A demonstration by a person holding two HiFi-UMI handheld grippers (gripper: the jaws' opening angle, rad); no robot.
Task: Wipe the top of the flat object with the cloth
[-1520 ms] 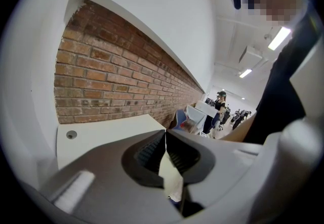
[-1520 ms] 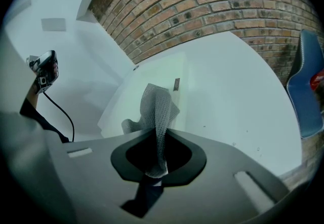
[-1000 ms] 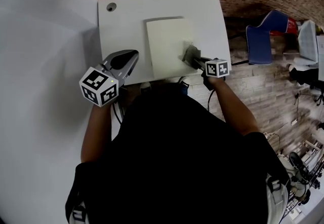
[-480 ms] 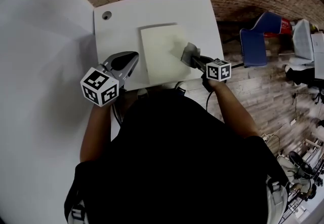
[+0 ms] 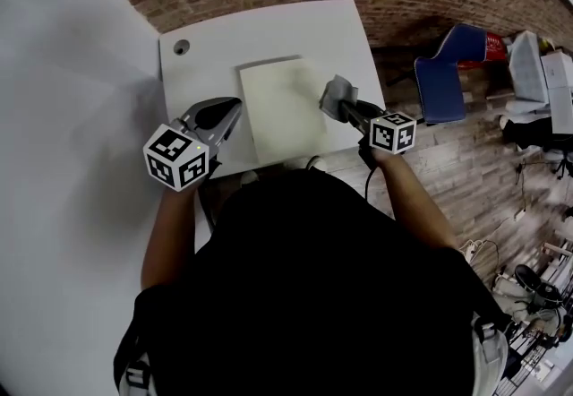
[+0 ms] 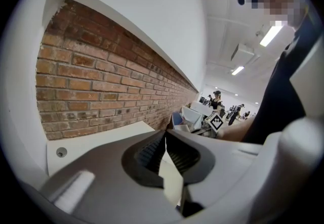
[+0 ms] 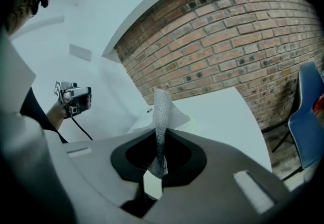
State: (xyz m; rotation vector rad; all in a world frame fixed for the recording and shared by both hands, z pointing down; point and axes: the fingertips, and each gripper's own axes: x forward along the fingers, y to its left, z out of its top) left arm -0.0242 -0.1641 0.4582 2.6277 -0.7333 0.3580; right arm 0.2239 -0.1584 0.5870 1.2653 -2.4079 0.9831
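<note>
While I look down through the head view, the pale flat object lies on the white table, and I place everything else against it. Just off its right edge the right gripper carries the grey cloth; I cannot tell whether the cloth touches the flat object. Off its left edge the left gripper hovers over the table, tips near that edge. Beyond its far left corner sits a round cable hole, and well to its right stands a blue chair.

In the left gripper view, the jaws are pressed together at the tips with nothing in them, and a sliver of the flat object shows behind them.

In the right gripper view, the jaws are clamped on the cloth, which stands up between them as a mesh-textured fold. The brick wall rises beyond the flat object's far side.
</note>
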